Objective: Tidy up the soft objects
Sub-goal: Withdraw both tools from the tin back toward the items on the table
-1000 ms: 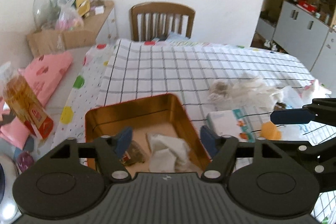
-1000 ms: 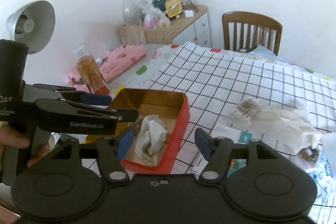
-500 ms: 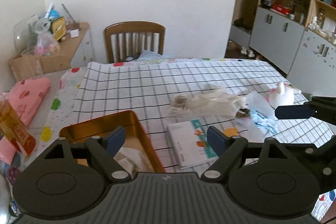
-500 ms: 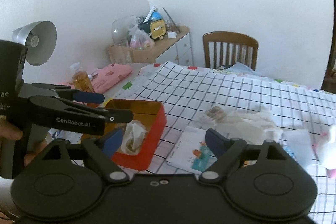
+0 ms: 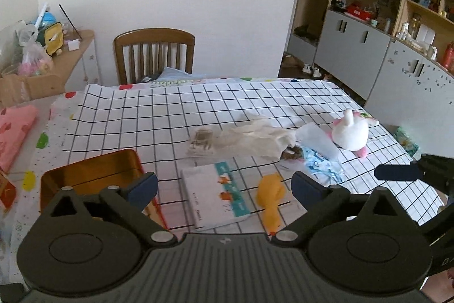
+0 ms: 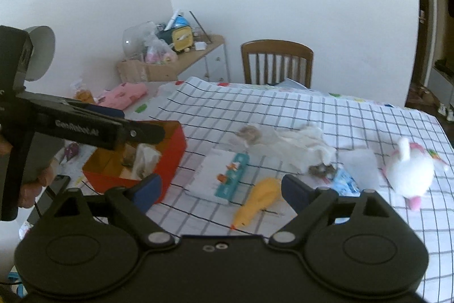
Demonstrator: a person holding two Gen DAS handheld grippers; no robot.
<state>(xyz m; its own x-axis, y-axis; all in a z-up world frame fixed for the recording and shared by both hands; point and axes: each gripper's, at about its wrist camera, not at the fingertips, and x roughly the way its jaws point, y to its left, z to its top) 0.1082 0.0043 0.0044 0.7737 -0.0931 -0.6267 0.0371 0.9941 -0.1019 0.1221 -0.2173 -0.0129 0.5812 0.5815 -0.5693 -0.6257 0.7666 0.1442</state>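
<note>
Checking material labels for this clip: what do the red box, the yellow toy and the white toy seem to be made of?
Red box: likely tin, its gold inner wall shines like metal. Yellow toy: probably rubber or soft plastic, smooth and matte. White toy: plush fabric, with a fuzzy outline.

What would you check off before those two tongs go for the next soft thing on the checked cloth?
1. Left tongs open and empty, jaws just opened wider: ok.
2. Right tongs open and empty, also just opened wider: ok.
3. Yellow rubber chicken lies free on the cloth, nothing on top: ok.
4. Red tin has room beside the white cloth inside: ok.
5. White plush toy within reach: cannot tell.
</note>
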